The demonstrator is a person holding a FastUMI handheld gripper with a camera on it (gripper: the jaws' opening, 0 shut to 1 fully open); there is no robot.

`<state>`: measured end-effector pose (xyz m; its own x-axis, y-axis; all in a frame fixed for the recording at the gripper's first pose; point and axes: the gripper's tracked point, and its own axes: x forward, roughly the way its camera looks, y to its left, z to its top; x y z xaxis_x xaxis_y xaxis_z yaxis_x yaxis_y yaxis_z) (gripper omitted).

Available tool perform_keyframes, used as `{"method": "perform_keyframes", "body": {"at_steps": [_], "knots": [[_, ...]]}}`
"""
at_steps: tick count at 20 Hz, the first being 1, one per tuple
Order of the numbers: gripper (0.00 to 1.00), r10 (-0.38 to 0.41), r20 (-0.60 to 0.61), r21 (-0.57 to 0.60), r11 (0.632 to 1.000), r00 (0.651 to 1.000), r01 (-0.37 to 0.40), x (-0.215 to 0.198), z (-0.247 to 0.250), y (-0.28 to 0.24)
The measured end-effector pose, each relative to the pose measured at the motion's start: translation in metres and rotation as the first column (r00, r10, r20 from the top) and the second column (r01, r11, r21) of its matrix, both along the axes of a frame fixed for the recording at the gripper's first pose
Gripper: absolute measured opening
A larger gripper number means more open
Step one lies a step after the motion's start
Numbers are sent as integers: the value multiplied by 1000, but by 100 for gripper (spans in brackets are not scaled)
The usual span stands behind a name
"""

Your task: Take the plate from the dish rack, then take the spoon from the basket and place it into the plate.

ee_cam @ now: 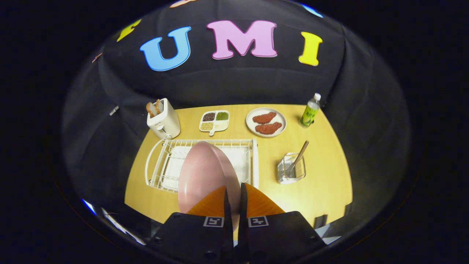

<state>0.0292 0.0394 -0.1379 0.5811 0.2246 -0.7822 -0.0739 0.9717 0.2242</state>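
My gripper (234,194) is shut on the rim of a pink plate (205,172), its orange fingers (210,205) pressing either side of the edge. The plate stands upright on edge, lifted above the white wire dish rack (161,165) and hiding the rack's middle. To the right of the rack, on the wooden table (322,183), stands a clear mesh basket (291,170). A wooden-handled spoon (300,154) leans out of it, its bowl down inside.
Behind the rack stand a white toaster (163,119) with bread, a divided tray of grains (214,121), a plate with two pieces of meat (266,122) and a green bottle (310,111). The table's front edge lies just below the fingers.
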Motion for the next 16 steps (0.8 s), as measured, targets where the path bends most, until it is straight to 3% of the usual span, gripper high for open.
{"method": "perform_keyframes", "body": {"at_steps": [5, 8, 12, 16], "knots": [[9, -72, -128, 182, 979, 989, 95, -66, -86, -16], [9, -74, -198, 244, 962, 977, 122, -95, -140, -20], [9, -57, -277, 278, 951, 959, 137, -110, -202, -23], [9, -23, -315, 298, 947, 949, 122, -108, -229, -34]]}}
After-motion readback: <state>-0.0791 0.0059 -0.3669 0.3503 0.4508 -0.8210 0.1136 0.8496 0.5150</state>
